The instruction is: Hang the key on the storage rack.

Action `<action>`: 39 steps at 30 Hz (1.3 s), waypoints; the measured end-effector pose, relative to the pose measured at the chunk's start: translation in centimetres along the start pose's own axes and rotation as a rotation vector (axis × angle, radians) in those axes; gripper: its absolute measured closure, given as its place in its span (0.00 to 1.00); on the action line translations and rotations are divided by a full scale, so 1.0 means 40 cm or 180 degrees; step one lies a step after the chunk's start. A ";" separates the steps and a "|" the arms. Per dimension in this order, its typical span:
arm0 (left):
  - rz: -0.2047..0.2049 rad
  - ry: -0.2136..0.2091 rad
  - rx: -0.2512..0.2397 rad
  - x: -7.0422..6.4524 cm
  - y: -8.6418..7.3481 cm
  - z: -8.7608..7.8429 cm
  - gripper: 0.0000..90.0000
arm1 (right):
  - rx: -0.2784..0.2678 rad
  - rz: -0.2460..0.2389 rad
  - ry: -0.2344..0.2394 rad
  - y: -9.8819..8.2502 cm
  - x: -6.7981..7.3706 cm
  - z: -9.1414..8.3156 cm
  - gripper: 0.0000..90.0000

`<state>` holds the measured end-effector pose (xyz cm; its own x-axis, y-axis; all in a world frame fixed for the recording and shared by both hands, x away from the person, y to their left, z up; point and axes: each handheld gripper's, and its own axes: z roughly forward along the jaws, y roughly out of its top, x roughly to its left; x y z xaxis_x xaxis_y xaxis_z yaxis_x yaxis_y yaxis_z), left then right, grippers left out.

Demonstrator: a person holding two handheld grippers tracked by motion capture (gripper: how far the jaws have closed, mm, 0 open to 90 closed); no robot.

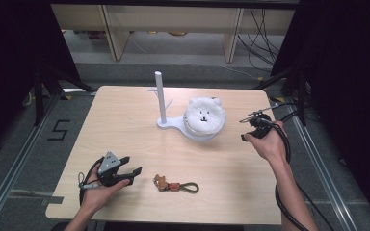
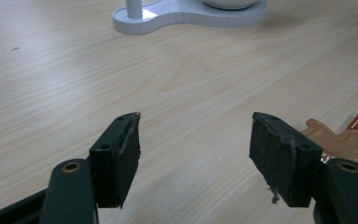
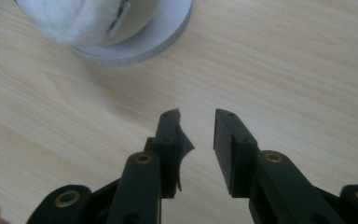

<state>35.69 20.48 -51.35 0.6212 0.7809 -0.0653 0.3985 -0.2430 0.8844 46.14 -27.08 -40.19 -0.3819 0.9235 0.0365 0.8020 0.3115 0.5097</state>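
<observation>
your right tool (image 1: 248, 129) sits just right of the fluffy white bear-face plush (image 1: 204, 116), which rests in the round dish of the white plastic stand with an upright pole (image 1: 160, 98) toward the far middle of the light wooden desk (image 1: 125, 125). its jaws stand a narrow gap apart with nothing between them, bare wood under the tips, and the plush lies ahead and to the left in the right gripper view (image 3: 81, 18). your left tool (image 1: 127, 172), jaws wide apart and empty, points at the brown leather key fob with an olive cord loop (image 1: 176, 185), lying lengthwise just to its right. for the plush, the right hand is nearer.
</observation>
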 end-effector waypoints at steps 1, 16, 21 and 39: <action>0.0000 0.0000 0.0000 0.000 0.000 0.000 0.36 | 0.0000 0.0000 0.0000 0.000 0.000 0.000 0.79; 0.0364 -0.0514 0.0176 -0.043 0.081 -0.004 0.33 | 0.0141 0.0198 0.0014 -0.063 -0.012 0.028 0.77; 0.0588 -0.0636 0.0295 -0.060 0.105 0.001 0.33 | 0.0160 0.0227 0.0037 -0.068 -0.005 0.025 0.77; 0.1144 -0.1037 0.0816 -0.102 0.139 0.058 0.35 | 0.0204 0.0207 0.0050 -0.076 0.001 0.029 0.76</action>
<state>36.94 14.62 -47.23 0.9091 0.4142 0.0445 0.2490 -0.6260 0.7390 44.23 -27.73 -42.73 -0.3349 0.9387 0.0814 0.8529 0.2653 0.4497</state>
